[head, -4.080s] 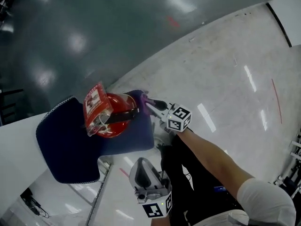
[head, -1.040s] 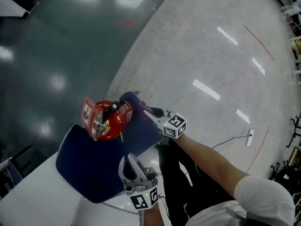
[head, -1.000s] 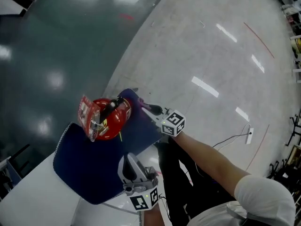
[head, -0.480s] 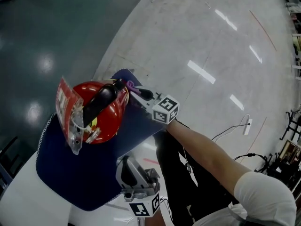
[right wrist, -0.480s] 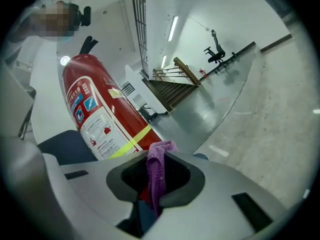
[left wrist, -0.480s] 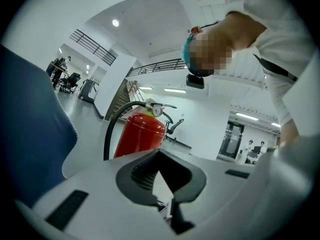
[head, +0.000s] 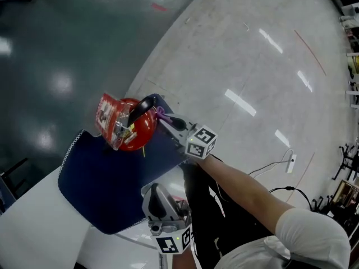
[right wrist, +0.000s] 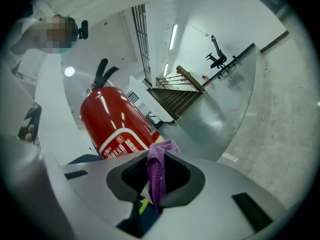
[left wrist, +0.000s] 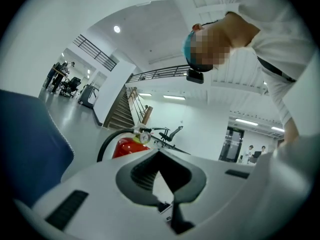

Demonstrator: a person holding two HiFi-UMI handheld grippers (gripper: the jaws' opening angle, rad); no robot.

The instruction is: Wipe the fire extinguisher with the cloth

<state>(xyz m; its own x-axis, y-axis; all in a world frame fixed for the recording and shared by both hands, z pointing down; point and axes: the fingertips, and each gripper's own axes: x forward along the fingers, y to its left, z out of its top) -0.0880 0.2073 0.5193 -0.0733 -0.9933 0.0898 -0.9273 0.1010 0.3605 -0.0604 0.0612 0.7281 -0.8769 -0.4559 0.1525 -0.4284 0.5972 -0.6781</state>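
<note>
A red fire extinguisher (head: 133, 134) stands on a dark blue mat (head: 95, 184) at the corner of a white table (head: 28, 223), with a clear-sleeved tag (head: 109, 119) hanging at its top. My right gripper (head: 161, 116) is shut on a purple cloth (head: 159, 114) right beside the extinguisher's head and black handle. In the right gripper view the cloth (right wrist: 159, 166) hangs between the jaws of the gripper (right wrist: 157, 173), with the red cylinder (right wrist: 115, 124) just beyond. My left gripper (head: 157, 194) is shut and holds nothing, low over the mat's near edge. Its own view shows the gripper (left wrist: 161, 170) pointing at the extinguisher (left wrist: 129, 146).
The table edge runs just behind the left gripper, with the person's dark trousers (head: 207, 206) close to it. Beyond the table lie a dark green floor (head: 67, 38) and a pale floor (head: 252, 66). A cable and power strip (head: 290, 164) lie at the right.
The head camera has pulled back, so the extinguisher looks smaller than half a second ago. The right gripper stays by its top with the cloth; the left gripper has hardly moved.
</note>
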